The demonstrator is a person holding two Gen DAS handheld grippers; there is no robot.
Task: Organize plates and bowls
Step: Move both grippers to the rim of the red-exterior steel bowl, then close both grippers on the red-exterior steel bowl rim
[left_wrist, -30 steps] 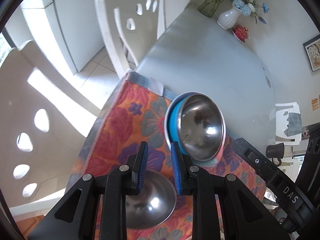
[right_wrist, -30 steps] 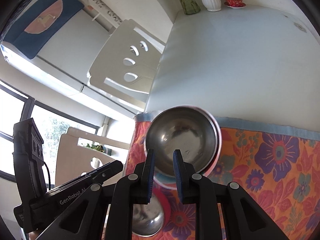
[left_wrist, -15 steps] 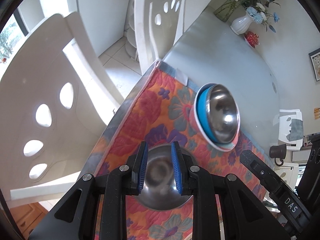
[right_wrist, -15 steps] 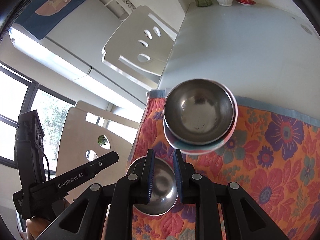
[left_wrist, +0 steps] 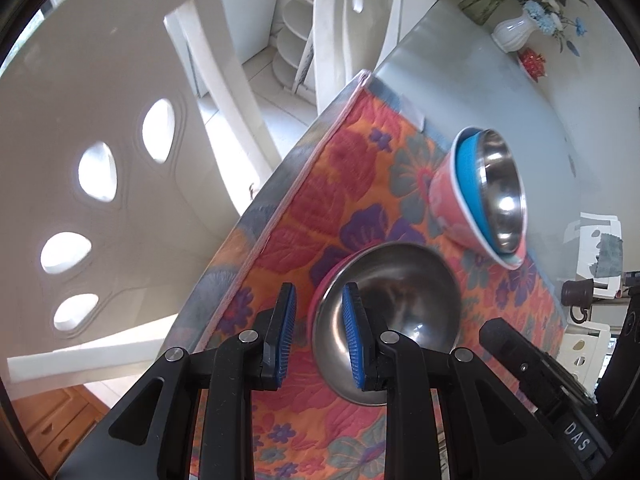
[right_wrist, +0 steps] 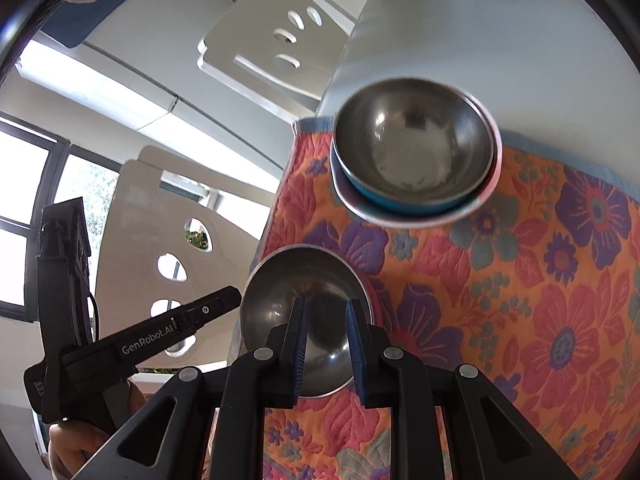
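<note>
Both grippers are being brought lower and nearer since a second ago — the near steel bowl (left_wrist: 394, 320), formerly half hidden behind the fingers, is now being framed almost whole. It is sitting on the floral mat (left_wrist: 340, 200) over something pink, near the worktop (left_wrist: 460, 92) edge; the stacked bowls (right_wrist: 416, 152) — steel in blue in pink — are standing just beyond it. The left gripper (left_wrist: 319, 336) is being held steeply downward, fingers narrowed to their closest and pinching nothing, the bowl's rim lying behind the right-hand pad. The right gripper (right_wrist: 327, 350) is likewise being pointed down over the same bowl, fingers drawn in and empty. The bowl is being judged light, rigid and slippery — best taken by pinching the thin rim, one pad inside, one outside.
</note>
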